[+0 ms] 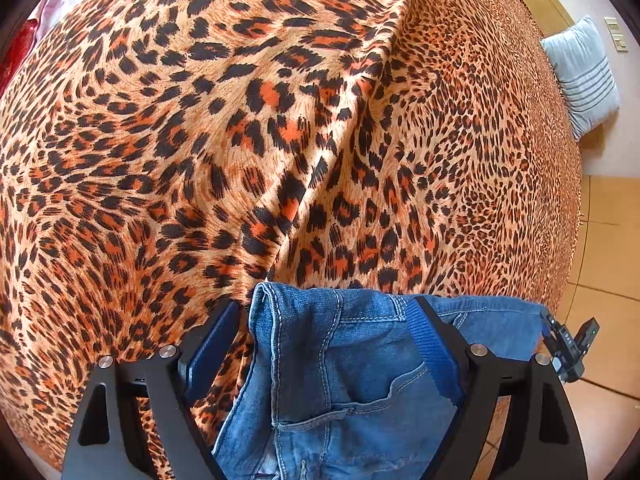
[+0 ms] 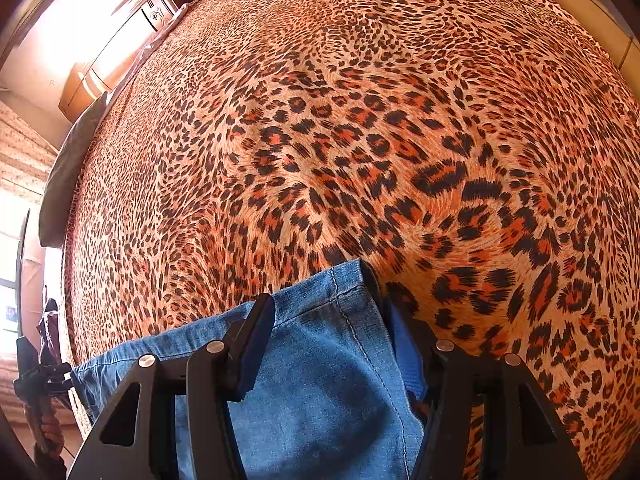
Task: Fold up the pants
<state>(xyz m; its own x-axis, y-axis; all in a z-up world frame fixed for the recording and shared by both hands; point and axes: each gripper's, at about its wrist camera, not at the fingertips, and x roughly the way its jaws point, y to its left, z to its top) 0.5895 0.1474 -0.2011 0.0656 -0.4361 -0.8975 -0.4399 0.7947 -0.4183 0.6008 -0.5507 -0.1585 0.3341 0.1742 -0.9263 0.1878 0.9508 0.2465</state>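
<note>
Blue denim pants hang between the fingers of my left gripper, with the waistband and a pocket showing; the jaws stand wide and the cloth drapes over the right finger. In the right wrist view a hemmed end of the pants lies between the fingers of my right gripper, whose jaws also stand wide. Both ends are above the leopard-print bedspread. The other gripper shows small at the right edge of the left wrist view.
The leopard-print bedspread covers the whole bed. A pale striped pillow lies off the bed's right side on the tiled floor. A wooden headboard and cabinet stand at the far left in the right wrist view.
</note>
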